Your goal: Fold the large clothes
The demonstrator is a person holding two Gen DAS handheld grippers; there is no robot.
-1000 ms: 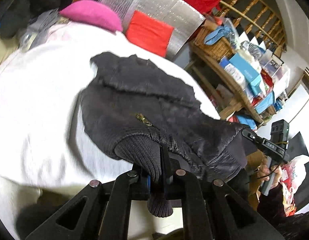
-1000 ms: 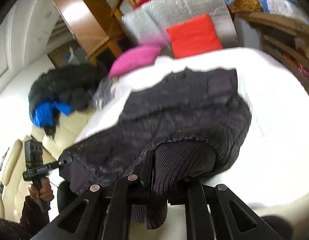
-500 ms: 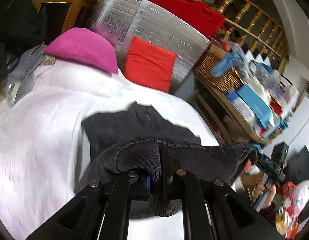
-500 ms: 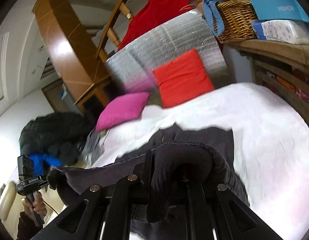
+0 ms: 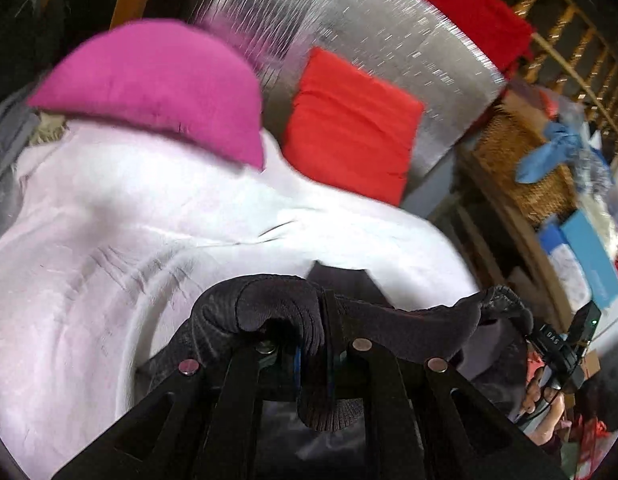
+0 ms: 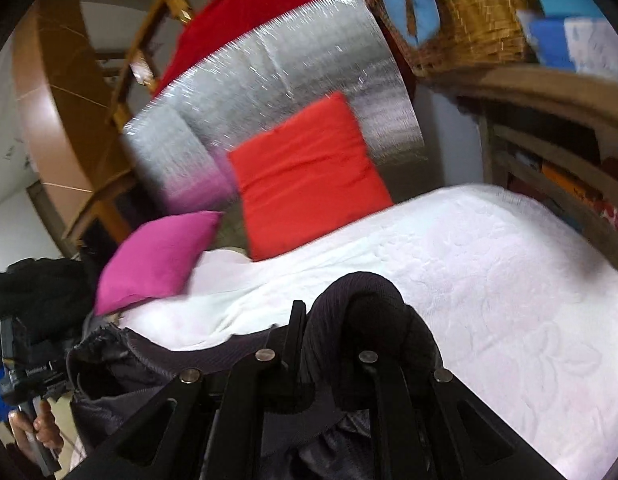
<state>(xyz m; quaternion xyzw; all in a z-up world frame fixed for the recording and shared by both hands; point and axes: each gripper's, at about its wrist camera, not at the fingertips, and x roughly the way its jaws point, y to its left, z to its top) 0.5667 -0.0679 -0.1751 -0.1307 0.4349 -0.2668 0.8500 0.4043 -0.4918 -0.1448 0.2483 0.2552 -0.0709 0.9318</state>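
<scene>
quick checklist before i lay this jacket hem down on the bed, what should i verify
1. Left hand-held gripper shut on the ribbed hem of the dark jacket: ok.
2. Right hand-held gripper shut on the ribbed hem at the other end: ok.
3. Hem stretched between both grippers without sagging: ok, it runs across fairly taut in the left wrist view.
4. White bedspread ahead free of other things: ok up to the pillows.
5. Pink pillow and red pillow clear of the landing spot: ok, both sit at the head end.
6. Lower layer of the jacket lying flat: cannot tell, the grippers hide it.
</scene>
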